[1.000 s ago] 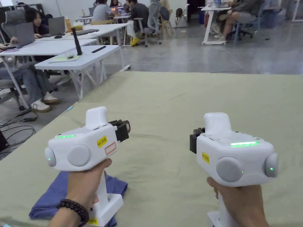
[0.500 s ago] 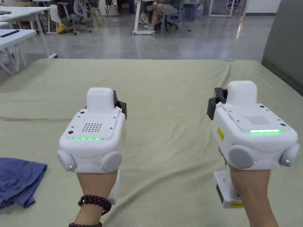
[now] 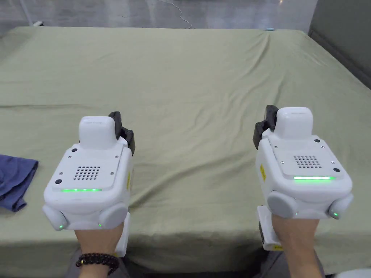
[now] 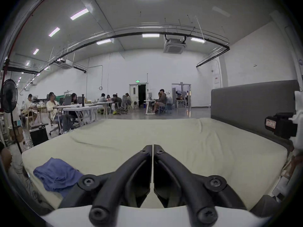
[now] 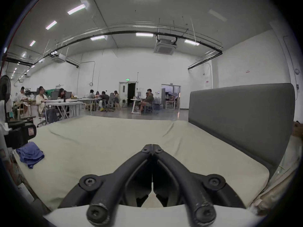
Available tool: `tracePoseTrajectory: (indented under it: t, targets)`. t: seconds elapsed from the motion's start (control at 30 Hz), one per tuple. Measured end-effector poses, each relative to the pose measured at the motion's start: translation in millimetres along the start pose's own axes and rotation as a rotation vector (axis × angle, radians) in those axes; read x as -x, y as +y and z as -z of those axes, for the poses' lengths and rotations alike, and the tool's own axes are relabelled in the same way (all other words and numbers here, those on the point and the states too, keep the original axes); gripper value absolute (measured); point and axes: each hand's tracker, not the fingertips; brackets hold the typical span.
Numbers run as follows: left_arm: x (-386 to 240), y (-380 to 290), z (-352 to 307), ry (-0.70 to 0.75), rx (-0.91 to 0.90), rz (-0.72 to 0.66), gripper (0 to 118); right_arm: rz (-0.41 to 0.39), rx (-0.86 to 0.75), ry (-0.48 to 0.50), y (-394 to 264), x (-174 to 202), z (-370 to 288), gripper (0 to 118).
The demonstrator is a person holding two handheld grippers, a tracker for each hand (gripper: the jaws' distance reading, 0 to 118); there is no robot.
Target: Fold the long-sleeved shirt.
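Two grippers, left [image 4: 152, 146] and right [image 5: 152, 145], fingers pressed together, are hovering over the bed [image 3: 203, 72]; one shirt [image 3: 14, 177] is lying far left.

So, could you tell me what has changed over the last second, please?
Mostly the head camera swung right and tilted down, so the room slid out of the head view. Both devices turned to point straight ahead over the bed. The left gripper and right gripper took hold of nothing. The blue shirt stays crumpled at the bed's left edge.
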Motion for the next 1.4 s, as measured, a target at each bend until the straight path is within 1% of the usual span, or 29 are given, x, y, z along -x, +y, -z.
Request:
tracePoseTrajectory:
  t: [0.07, 0.23, 0.27, 0.3, 0.33, 0.37, 0.4, 0.43, 0.47, 0.5, 0.6, 0.63, 0.87, 1.17, 1.4]
  targets:
    - [2.2, -6.0, 1.6, -0.01, 0.039, -0.008, 0, 0.008, 0.011, 0.008, -0.5, 0.3, -0.8, 0]
    - [0.4, -6.8, 2.5, -0.023, 0.038, -0.015, 0, -0.01, -0.001, 0.0, 2.6, 0.4, -1.0, 0]
    - [-1.7, -4.1, 2.1, -0.019, 0.035, -0.008, 2, -0.008, 0.0, -0.003, 3.9, 0.6, -0.4, 0]
    - [-1.9, -3.4, 1.8, -0.012, 0.027, 0.006, 14, -0.005, 0.002, 0.0, 3.9, 0.5, 0.2, 11]
    - [-2.4, -2.8, 2.1, -0.021, 0.022, 0.011, 30, -0.005, 0.008, 0.006, 4.2, 0.7, 0.7, 30]
    - [-2.6, -1.9, 2.2, -0.025, 0.021, 0.016, 53, -0.004, 0.012, 0.007, 3.9, 0.0, 0.4, 51]
    - [-2.6, -2.6, 3.2, -0.031, 0.021, 0.016, 79, -0.003, 0.014, 0.009, 3.8, 0.1, 0.6, 76]
    - [-1.9, -1.8, 4.6, -0.046, 0.03, 0.012, 87, -0.001, 0.017, 0.01, 3.8, 0.6, 0.5, 90]
    - [-1.7, -1.6, 4.8, -0.053, 0.033, 0.007, 89, -0.003, 0.009, 0.004, 3.0, 2.0, -0.4, 101]
    - [-1.9, -1.8, 4.7, -0.053, 0.032, 0.003, 94, -0.006, 0.002, 0.003, 2.7, 1.8, -2.0, 109]
    - [-3.1, -4.0, 4.4, -0.045, 0.038, -0.008, 113, -0.023, -0.008, 0.006, 3.1, 3.7, -3.3, 109]
    - [-3.2, -4.5, 4.8, -0.048, 0.041, -0.01, 115, -0.027, -0.011, 0.006, 1.4, 2.0, -3.6, 109]
    - [-11.9, -15.5, 5.4, -0.07, -0.008, 0.057, 115, -0.056, 0.006, 0.01, -3.7, 3.5, 0.8, 109]
    - [-11.8, -14.1, 1.6, -0.058, -0.063, 0.071, 115, -0.037, -0.002, 0.022, -2.3, 0.7, -0.2, 109]
    - [-11.9, -13.5, 10.3, -0.057, -0.025, 0.044, 115, -0.038, -0.015, 0.009, 2.8, -5.3, -1.3, 109]
